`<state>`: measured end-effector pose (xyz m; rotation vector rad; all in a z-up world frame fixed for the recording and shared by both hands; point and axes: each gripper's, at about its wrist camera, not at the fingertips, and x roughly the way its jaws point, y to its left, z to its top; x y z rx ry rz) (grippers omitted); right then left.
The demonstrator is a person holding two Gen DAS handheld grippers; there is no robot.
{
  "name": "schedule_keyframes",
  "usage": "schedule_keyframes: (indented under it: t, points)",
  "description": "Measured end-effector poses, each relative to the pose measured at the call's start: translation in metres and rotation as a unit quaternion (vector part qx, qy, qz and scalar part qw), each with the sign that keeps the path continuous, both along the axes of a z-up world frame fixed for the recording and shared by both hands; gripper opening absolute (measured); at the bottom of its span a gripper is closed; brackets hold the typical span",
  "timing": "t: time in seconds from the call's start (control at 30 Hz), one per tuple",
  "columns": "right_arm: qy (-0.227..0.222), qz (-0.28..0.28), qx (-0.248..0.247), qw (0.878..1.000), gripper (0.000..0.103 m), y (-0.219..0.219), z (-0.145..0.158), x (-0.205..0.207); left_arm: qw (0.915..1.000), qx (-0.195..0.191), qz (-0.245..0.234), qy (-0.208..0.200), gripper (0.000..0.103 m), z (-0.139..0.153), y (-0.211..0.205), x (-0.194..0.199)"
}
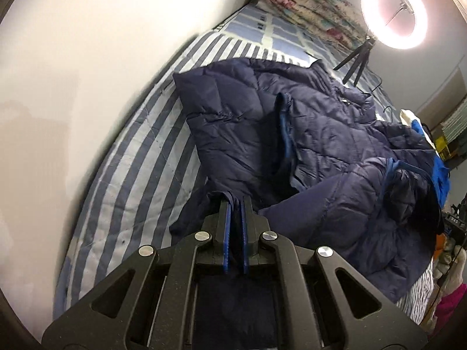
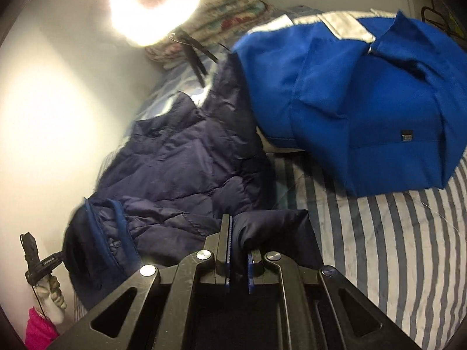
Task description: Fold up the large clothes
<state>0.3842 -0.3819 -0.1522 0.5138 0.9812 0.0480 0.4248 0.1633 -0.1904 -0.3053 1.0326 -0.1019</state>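
Note:
A large navy quilted puffer jacket (image 1: pixel 292 134) lies crumpled on a blue-and-white striped bed (image 1: pixel 131 175). My left gripper (image 1: pixel 235 204) is shut on a pinch of its navy fabric at the near edge. In the right wrist view the same jacket (image 2: pixel 181 169) spreads to the left. My right gripper (image 2: pixel 239 233) is shut on a padded navy fold, which bulges over the right finger and hides its tip. A bright blue garment (image 2: pixel 364 102) with white panels lies on the bed beyond the right gripper.
A lit ring light (image 1: pixel 394 8) on a small tripod stands on the bed at the far end, next to a floral quilt roll (image 1: pixel 306 8). A white wall (image 1: pixel 73 87) runs along the bed's left side. The other gripper and gloved hand (image 2: pixel 43 271) show at lower left.

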Motion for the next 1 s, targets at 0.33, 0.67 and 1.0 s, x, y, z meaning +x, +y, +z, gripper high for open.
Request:
schedule_keyframes:
  t: [0.33, 0.67, 1.0]
  points:
    - [-0.055, 0.039, 0.003, 0.998, 0.066, -0.021, 0.023, -0.027, 0.9985, 0.03, -0.026, -0.038, 0.04, 0.03, -0.004, -0.003]
    - [-0.066, 0.104, -0.113, 0.986, 0.071, -0.015, 0.025, -0.059, 0.9714, 0.179, -0.131, -0.086, 0.061, 0.04, -0.038, -0.02]
    - [-0.048, 0.091, -0.104, 0.989, 0.065, -0.008, 0.006, -0.019, 0.9812, 0.161, -0.094, -0.05, 0.061, 0.009, -0.026, 0.028]
